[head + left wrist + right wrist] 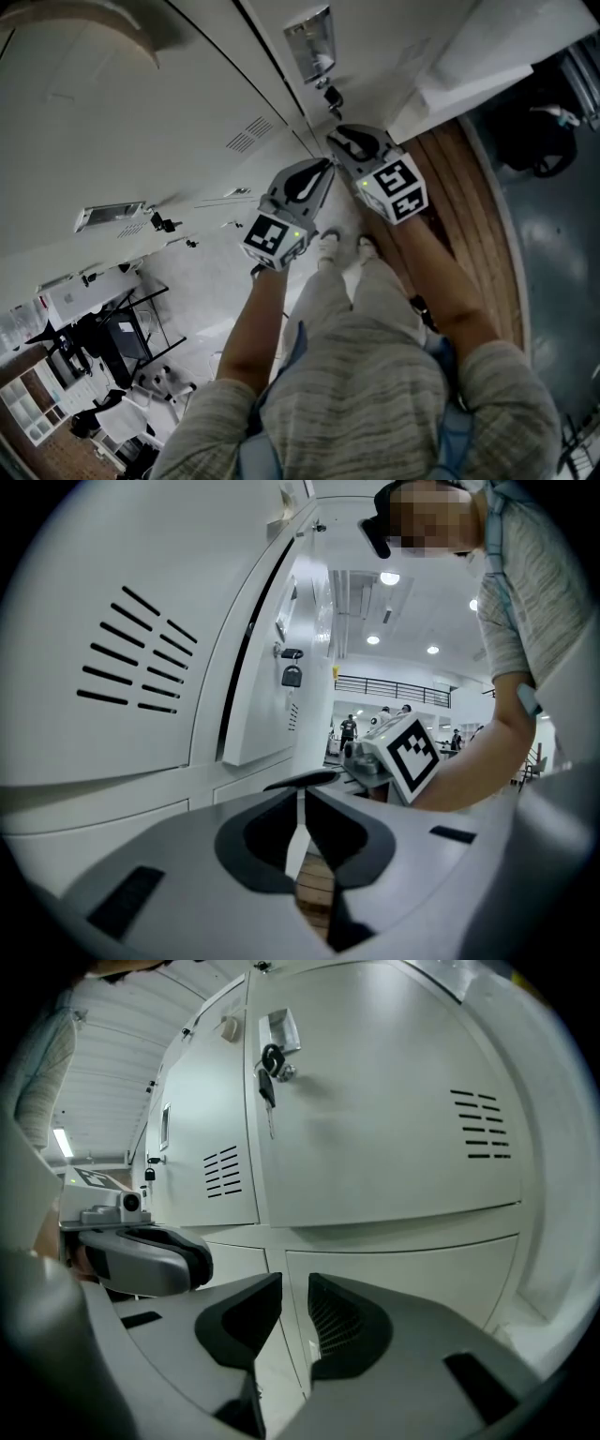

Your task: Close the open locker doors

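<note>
A bank of white lockers (141,112) fills the upper left of the head view. In the left gripper view, one locker door (267,682) stands ajar mid-frame, with one padlock (292,676) on it. There are two grippers: the left gripper (301,794) is pinched together and empty, and the right gripper (295,1283) is parted by a slit and empty.

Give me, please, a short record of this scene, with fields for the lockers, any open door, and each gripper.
place: a row of white lockers
open door: the padlocked door stands out from the locker front, ajar
padlock: hangs on that door's edge
closed door: keys hang in its lock
left gripper: jaws together, nothing between them
right gripper: jaws a little apart, nothing between them
contact: neither gripper appears to touch a door
</note>
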Available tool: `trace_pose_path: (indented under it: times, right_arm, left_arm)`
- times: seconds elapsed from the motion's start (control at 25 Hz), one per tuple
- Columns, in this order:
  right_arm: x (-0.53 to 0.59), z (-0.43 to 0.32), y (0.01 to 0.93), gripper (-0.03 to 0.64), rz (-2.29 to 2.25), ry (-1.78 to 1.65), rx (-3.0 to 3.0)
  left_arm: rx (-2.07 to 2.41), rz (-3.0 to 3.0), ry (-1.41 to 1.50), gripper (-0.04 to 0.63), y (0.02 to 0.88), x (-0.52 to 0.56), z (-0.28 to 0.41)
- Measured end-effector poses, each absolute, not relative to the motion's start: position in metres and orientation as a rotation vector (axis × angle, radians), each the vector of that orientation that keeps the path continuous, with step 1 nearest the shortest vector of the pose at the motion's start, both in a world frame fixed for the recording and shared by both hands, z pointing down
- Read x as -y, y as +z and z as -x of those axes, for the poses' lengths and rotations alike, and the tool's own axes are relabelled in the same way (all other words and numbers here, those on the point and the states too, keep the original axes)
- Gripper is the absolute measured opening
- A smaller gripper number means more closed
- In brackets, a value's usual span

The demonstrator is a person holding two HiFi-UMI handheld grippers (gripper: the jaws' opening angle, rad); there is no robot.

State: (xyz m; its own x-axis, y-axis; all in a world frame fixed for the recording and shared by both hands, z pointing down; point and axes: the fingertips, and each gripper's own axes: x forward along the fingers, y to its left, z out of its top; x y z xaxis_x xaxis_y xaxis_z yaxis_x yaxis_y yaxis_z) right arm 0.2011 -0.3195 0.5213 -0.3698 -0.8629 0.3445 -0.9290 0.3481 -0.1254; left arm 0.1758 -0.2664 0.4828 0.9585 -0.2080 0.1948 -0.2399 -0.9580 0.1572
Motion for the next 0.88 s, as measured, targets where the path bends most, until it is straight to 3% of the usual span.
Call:
trace_pose_path:
  times: [0.88]
  right_arm:
    - [0.211,-0.197,0.404,0.089,-1.551,0.173,2.616]
  left_arm:
    - [0.035,-3.058,0.106,0.011,0.397,0.18,-0.191]
